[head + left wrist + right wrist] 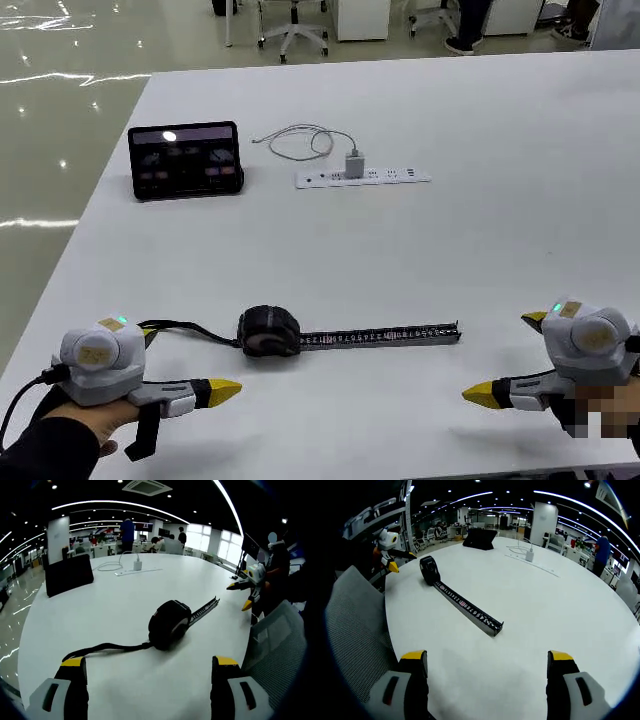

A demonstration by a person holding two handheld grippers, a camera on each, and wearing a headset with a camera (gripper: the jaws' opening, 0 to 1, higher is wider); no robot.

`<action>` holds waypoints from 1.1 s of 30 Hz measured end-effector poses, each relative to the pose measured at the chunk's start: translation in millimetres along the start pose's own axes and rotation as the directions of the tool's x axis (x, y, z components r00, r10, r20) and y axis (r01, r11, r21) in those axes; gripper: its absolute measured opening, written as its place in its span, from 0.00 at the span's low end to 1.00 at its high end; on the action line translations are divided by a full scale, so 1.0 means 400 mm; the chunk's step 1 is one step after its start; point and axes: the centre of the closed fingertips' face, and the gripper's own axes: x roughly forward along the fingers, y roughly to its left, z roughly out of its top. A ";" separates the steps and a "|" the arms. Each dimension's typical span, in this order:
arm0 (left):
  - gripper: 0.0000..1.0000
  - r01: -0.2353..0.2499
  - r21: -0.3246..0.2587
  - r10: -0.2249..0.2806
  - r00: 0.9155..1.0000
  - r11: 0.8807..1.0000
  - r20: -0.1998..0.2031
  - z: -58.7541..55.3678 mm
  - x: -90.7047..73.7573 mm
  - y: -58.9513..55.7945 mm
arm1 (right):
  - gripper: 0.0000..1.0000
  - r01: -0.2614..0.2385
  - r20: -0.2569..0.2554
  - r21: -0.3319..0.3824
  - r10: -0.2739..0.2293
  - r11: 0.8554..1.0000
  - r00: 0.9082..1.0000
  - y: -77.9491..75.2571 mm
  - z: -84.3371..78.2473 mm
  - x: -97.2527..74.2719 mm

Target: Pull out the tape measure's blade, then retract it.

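Tape measure [268, 331] sits on the bench [400, 250] near the front edge, blade [385, 337] out to the right. Left tongs [190, 362] and right tongs [505, 356] both gape, holding nothing. My worry: retract without pinning the tape measure down and the blade probably whips back, skidding it around.

Bare table [500, 250] around tape measure [268, 331], strap [185, 327] trailing left; tablet [185, 160], power strip [385, 176], perhaps charger [355, 163], well beyond

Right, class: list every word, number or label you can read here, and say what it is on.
"2 3 4 5 6 7 8 9": on the blade, counting from its tip; later numbers blurred.
Tablet screen: too blurred to read.
Tape measure case, power strip: nothing legible.
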 end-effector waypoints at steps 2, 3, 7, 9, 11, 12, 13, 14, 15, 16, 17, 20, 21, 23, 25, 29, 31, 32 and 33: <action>1.00 -0.007 -0.001 0.007 1.000 1.000 0.004 -0.003 -0.011 -0.006 | 0.95 0.006 0.007 -0.003 -0.006 1.000 1.000 0.001 -0.005 -0.010; 1.00 -0.007 -0.002 0.007 1.000 1.000 0.006 -0.003 -0.015 -0.010 | 0.95 0.009 0.007 -0.003 -0.009 1.000 1.000 0.002 -0.008 -0.014; 1.00 -0.016 -0.004 0.016 1.000 1.000 0.016 -0.005 -0.028 -0.007 | 0.96 0.006 0.012 0.016 -0.006 1.000 1.000 0.016 -0.020 -0.037; 1.00 -0.014 -0.006 0.014 1.000 1.000 0.016 -0.009 -0.035 -0.012 | 0.96 0.012 0.018 0.020 -0.012 1.000 1.000 0.016 -0.023 -0.046; 1.00 -0.020 0.006 0.020 1.000 1.000 0.016 -0.012 -0.044 -0.013 | 0.97 0.016 0.029 0.032 -0.017 0.999 0.999 0.017 -0.024 -0.057; 1.00 -0.025 0.031 0.024 0.999 0.999 0.043 -0.002 -0.051 -0.013 | 0.97 0.018 0.030 0.033 -0.019 0.999 0.999 0.019 -0.027 -0.064; 1.00 -0.023 0.023 0.022 0.999 0.999 0.049 -0.001 -0.056 -0.016 | 0.97 0.017 0.034 0.034 -0.018 0.999 0.999 0.020 -0.028 -0.068; 1.00 -0.020 0.012 0.019 0.998 1.000 0.052 -0.001 -0.059 -0.016 | 0.98 0.016 0.039 0.036 -0.017 0.999 0.999 0.022 -0.028 -0.073; 1.00 -0.019 0.011 0.018 0.998 1.000 0.054 -0.003 -0.064 -0.017 | 0.98 0.019 0.047 0.037 -0.021 0.999 0.999 0.022 -0.028 -0.081; 1.00 -0.020 0.018 0.019 0.998 1.000 0.056 -0.005 -0.066 -0.017 | 0.99 0.024 0.050 0.037 -0.026 0.999 0.998 0.021 -0.028 -0.088; 1.00 -0.021 0.022 0.020 0.998 1.000 0.055 -0.009 -0.070 -0.015 | 0.99 0.023 0.054 0.039 -0.025 0.999 0.998 0.022 -0.030 -0.096; 1.00 -0.022 0.029 0.021 0.998 0.999 0.058 -0.011 -0.083 -0.018 | 1.00 0.021 0.062 0.031 -0.023 0.999 0.998 0.024 -0.037 -0.110; 1.00 -0.020 0.029 0.019 0.998 0.999 0.059 -0.011 -0.088 -0.020 | 1.00 0.020 0.060 0.031 -0.022 0.999 0.998 0.025 -0.040 -0.114; 1.00 -0.017 0.030 0.015 0.998 0.999 0.060 -0.012 -0.096 -0.024 | 1.00 0.018 0.060 0.032 -0.020 0.999 0.998 0.027 -0.048 -0.122; 1.00 -0.019 0.030 0.017 0.998 0.999 0.054 -0.016 -0.101 -0.023 | 1.00 0.024 0.059 0.027 -0.026 0.999 0.998 0.024 -0.054 -0.128; 1.00 -0.017 0.028 0.016 0.999 0.999 0.052 -0.018 -0.109 -0.027 | 1.00 0.032 0.068 0.034 -0.035 0.999 0.997 0.020 -0.055 -0.139; 1.00 -0.019 0.028 0.017 0.998 0.999 0.062 -0.012 -0.113 -0.029 | 1.00 0.038 0.065 0.030 -0.040 0.999 0.997 0.023 -0.058 -0.142; 1.00 -0.018 0.026 0.016 0.998 1.000 0.061 -0.011 -0.113 -0.030 | 1.00 0.039 0.066 0.028 -0.041 0.999 0.997 0.023 -0.061 -0.143; 1.00 -0.017 0.029 0.015 0.998 0.999 0.062 -0.009 -0.113 -0.032 | 1.00 0.039 0.068 0.031 -0.041 0.999 0.997 0.022 -0.062 -0.142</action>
